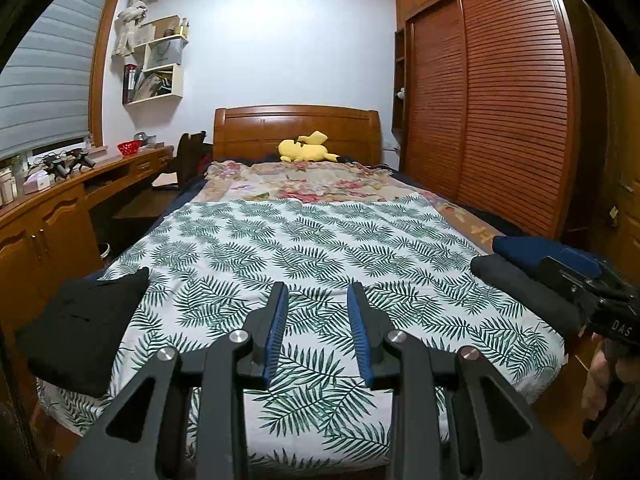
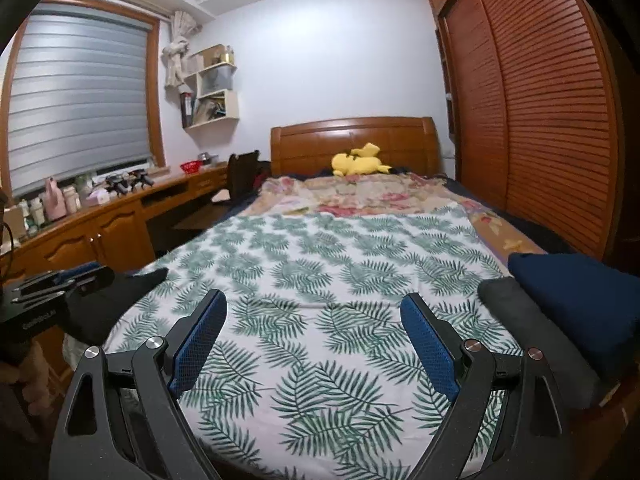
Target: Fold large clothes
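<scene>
While both tongs hover over the bed's foot, this is what shows:
Black garment point(image 1: 84, 320): folded, on the leaf-print sheet's point(image 1: 320, 248) left near corner; half hidden behind the left tongs in the right wrist view.
Grey garment point(image 2: 532, 320): folded, at the sheet's right edge, its near end cut off.
Navy garment point(image 2: 580, 300): folded, touching the grey one, beyond it from the sheet.
Left tongs point(image 1: 318, 332): partly open, nothing between the pads, above the sheet.
Right tongs point(image 2: 316, 340): spread wide, empty, above the sheet.
</scene>
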### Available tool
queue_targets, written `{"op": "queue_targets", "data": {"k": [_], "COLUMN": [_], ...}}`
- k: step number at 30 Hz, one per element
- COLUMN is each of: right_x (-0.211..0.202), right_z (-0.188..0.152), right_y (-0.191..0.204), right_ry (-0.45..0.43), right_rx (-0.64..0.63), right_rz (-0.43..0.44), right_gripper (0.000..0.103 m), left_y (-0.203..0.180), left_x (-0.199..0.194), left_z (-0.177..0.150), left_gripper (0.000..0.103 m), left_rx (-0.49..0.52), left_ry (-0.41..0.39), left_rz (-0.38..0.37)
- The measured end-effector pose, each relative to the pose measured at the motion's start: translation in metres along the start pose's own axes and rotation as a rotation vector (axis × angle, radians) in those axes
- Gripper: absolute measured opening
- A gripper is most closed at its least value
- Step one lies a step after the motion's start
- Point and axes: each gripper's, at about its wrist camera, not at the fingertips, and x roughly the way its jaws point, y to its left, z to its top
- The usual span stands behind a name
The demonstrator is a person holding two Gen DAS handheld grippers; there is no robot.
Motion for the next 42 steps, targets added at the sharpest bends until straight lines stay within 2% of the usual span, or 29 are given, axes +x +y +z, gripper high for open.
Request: {"op": "queue_targets", "data": {"k": [42], "right_x": [0.000], "right_z": [-0.002], "right_y": [0.008], "right_ry": [-0.007], "right_rx": [0.001], "right_rz": [-0.002], "right_gripper": [0.090], "left_y": [-0.009], "left_x": [-0.015], "left_z": [-0.001], "left_gripper": [0.031], "left_rx": [0.010], "left_ry": [-0.025], "left_rz": [0.005]}}
